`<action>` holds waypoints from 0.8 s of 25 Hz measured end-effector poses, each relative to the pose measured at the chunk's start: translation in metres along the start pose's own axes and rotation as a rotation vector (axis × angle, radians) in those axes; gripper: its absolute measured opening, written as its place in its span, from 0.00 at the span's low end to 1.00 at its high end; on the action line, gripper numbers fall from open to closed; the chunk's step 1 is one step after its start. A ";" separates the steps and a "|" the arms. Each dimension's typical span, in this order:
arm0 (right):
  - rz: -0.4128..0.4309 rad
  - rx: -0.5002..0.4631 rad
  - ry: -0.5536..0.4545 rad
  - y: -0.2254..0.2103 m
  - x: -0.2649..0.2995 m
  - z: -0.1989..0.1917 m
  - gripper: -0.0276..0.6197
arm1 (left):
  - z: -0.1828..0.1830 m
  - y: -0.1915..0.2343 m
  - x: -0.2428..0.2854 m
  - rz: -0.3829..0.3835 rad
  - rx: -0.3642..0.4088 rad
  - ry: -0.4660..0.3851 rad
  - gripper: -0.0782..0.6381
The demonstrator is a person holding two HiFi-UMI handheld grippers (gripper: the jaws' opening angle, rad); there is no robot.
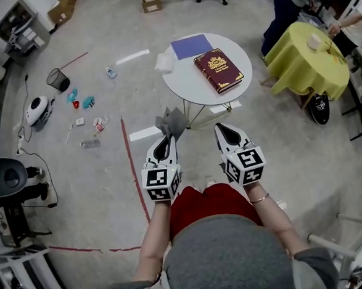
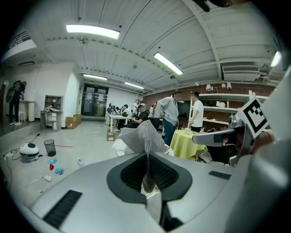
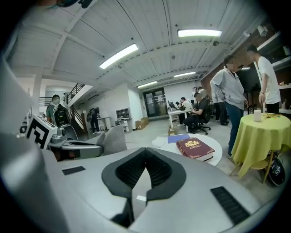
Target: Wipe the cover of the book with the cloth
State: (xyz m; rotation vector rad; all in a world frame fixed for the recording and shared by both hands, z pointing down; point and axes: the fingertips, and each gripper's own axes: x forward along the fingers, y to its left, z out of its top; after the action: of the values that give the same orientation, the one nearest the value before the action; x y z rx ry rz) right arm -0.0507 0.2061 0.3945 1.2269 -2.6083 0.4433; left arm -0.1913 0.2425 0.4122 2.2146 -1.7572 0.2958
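Left gripper clamped on one grey cloth. Right gripper jaws together, empty. One red book on the table ahead of both grippers.

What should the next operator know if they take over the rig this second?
Left gripper: shut on the grey cloth, held in the air short of the table.
Right gripper: shut, empty.
Book: closed, lying on the round white table, near a blue sheet.
Done: cloth is in hand.
Left: bring the cloth to the cover and wipe; it is not touching the book yet.
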 end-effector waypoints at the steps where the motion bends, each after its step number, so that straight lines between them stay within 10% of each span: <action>1: -0.002 0.003 -0.001 -0.004 -0.001 0.000 0.09 | 0.000 -0.002 0.002 0.000 0.002 0.000 0.14; 20: -0.038 0.023 -0.016 -0.074 -0.026 0.004 0.09 | 0.013 -0.052 0.038 0.013 0.034 -0.010 0.14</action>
State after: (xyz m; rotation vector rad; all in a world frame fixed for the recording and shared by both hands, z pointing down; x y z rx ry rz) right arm 0.0226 0.1781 0.3954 1.2902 -2.5956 0.4601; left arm -0.1322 0.2136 0.4077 2.2326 -1.7851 0.3204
